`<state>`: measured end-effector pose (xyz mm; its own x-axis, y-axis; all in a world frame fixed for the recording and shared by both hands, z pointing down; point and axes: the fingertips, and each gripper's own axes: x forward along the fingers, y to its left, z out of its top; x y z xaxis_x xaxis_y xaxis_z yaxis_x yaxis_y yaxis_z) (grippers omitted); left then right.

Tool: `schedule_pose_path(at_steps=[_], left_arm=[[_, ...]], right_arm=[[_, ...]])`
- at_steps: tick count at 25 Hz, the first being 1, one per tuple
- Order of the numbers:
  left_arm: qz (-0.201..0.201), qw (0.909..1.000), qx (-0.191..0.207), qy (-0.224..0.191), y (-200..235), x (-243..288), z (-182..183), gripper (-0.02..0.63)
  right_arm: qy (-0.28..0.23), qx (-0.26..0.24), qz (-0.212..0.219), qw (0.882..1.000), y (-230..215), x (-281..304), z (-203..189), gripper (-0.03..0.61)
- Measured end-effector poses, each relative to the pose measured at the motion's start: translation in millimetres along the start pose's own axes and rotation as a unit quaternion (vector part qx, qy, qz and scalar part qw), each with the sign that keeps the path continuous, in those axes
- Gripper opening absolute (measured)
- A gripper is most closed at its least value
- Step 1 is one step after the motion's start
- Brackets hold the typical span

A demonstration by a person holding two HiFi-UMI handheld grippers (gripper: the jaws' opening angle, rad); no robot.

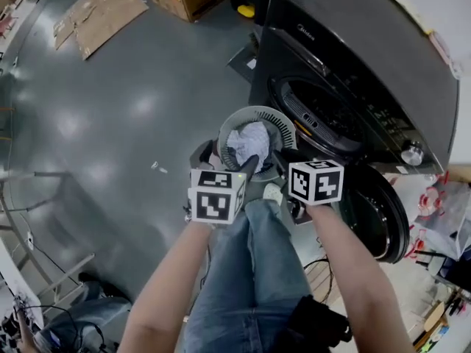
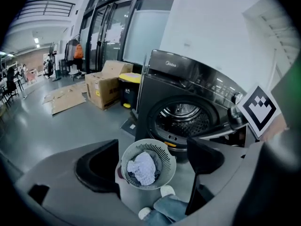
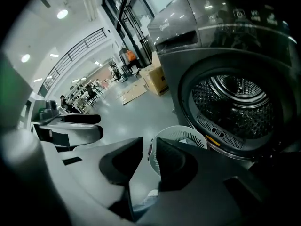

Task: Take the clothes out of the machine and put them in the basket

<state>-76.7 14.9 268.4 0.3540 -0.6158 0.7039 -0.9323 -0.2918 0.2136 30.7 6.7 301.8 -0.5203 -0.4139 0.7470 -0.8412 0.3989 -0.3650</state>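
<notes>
1 basket point(image 1: 276, 120) on floor just in front of 1 washer point(image 1: 353, 65), door point(image 1: 383, 219) open. 1 white cloth point(image 1: 248, 144) lies in basket. 2 grippers, both empty: left gripper point(image 2: 151, 163) jaws wide apart, right gripper point(image 3: 146, 150) jaws w/ narrow gap.

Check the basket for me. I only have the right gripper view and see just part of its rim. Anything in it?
Observer: Yes. The basket holds one pale, crumpled cloth.
Operator: Other hand loaded?
Observer: No. The left gripper has its jaws wide apart with nothing between them; it is above the basket, not in it.
Operator: What's out of frame on my right?
Observer: The door, swung open, at the lower right of the head view.
</notes>
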Motion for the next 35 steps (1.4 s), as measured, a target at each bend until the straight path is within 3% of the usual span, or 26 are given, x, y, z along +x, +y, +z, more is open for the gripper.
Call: schedule_pose_path(at_steps=[14, 19, 24, 30, 35], left_arm=[[-0.021, 0.9969, 0.055, -0.052, -18.6, -95.1, 76.9, 0.448], [-0.014, 0.9923, 0.103, -0.068, -20.7, -120.0, 90.8, 0.448], [-0.024, 0.9896, 0.120, -0.076, -24.1, -130.4, 99.9, 0.449], [-0.025, 0.9908, 0.106, -0.081, -21.2, -133.3, 106.1, 0.449], [-0.052, 0.9877, 0.101, -0.107, -35.0, -144.4, 117.8, 0.448]], right_arm=[[-0.035, 0.027, -0.028, 0.999, 55.7, -95.5, 33.4, 0.089], [-0.069, 0.018, -0.040, 0.997, 73.3, -128.5, 52.5, 0.089], [-0.080, 0.011, -0.055, 0.995, 89.8, -148.9, 54.3, 0.089], [-0.108, 0.031, -0.064, 0.992, 98.1, -178.3, 64.2, 0.089], [-0.151, -0.015, -0.073, 0.986, 104.5, -210.4, 83.8, 0.089]])
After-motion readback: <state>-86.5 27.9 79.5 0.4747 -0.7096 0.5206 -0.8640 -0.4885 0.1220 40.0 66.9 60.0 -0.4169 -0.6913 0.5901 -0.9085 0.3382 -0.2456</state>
